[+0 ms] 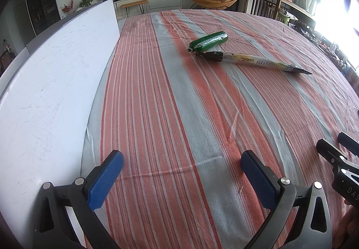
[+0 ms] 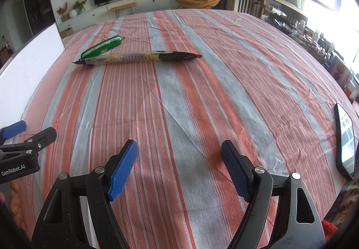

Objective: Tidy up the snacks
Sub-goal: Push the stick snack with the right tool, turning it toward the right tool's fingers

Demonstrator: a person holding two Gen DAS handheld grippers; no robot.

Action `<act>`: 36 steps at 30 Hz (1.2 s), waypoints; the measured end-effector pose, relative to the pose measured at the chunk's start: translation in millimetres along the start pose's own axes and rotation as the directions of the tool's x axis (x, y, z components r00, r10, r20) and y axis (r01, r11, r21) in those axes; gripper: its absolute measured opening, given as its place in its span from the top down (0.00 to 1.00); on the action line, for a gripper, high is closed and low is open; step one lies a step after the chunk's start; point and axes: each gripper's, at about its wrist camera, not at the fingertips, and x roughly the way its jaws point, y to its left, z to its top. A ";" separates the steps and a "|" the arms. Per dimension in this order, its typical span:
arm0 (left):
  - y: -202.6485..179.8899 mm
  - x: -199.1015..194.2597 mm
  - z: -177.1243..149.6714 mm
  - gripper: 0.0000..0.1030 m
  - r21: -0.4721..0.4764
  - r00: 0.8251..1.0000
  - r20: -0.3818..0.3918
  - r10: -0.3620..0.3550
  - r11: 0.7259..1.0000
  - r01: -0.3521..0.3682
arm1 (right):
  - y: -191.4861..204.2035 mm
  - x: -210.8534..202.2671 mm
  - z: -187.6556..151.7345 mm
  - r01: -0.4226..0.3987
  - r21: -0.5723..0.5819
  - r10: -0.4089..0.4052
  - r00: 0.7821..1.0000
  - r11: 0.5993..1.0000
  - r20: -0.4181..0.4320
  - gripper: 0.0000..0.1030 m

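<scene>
Two snacks lie touching on the striped tablecloth, far ahead of both grippers. One is a short green sausage pack. The other is a long thin stick pack with black ends, lying in front of the green one. My left gripper stands open low over the cloth with nothing between its blue pads. My right gripper is also open and empty, near the table's front. Each gripper shows at the edge of the other's view.
A white board lies along the table's left side. A black phone rests near the right edge. Beyond the table are a TV cabinet, an orange chair and a cluttered side table by the window.
</scene>
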 end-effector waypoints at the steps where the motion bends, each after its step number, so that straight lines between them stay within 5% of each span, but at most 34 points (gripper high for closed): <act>1: 0.0 0.0 0.0 0.00 0.000 1.000 0.000 0.000 1.000 0.000 | -0.1 0.1 -0.1 0.000 0.000 0.000 1.000 1.000 0.000 0.22; 15: -0.1 0.3 0.1 0.00 0.000 1.000 0.000 0.000 1.000 0.000 | -0.5 -0.8 -0.2 0.000 0.002 0.000 1.000 1.000 -0.003 0.23; 18: 0.0 0.2 0.1 0.00 0.000 1.000 0.000 0.000 1.000 0.000 | 1.3 -7.8 5.1 -0.063 0.033 0.063 0.998 0.997 0.014 0.22; 27: -0.2 0.4 0.2 0.00 0.000 1.000 0.000 0.000 1.000 0.000 | 75.0 15.9 122.2 -0.179 -0.175 0.193 0.979 0.968 0.065 0.23; 32: -0.2 0.2 0.1 0.00 0.000 1.000 0.000 -0.001 1.000 0.001 | 98.2 72.2 152.0 -0.219 -0.201 0.210 0.975 0.955 -0.065 0.23; 36: -0.2 0.2 0.1 0.00 0.000 1.000 0.000 -0.001 1.000 0.001 | 104.7 105.2 144.9 -0.243 -0.199 0.217 0.966 0.949 -0.144 0.23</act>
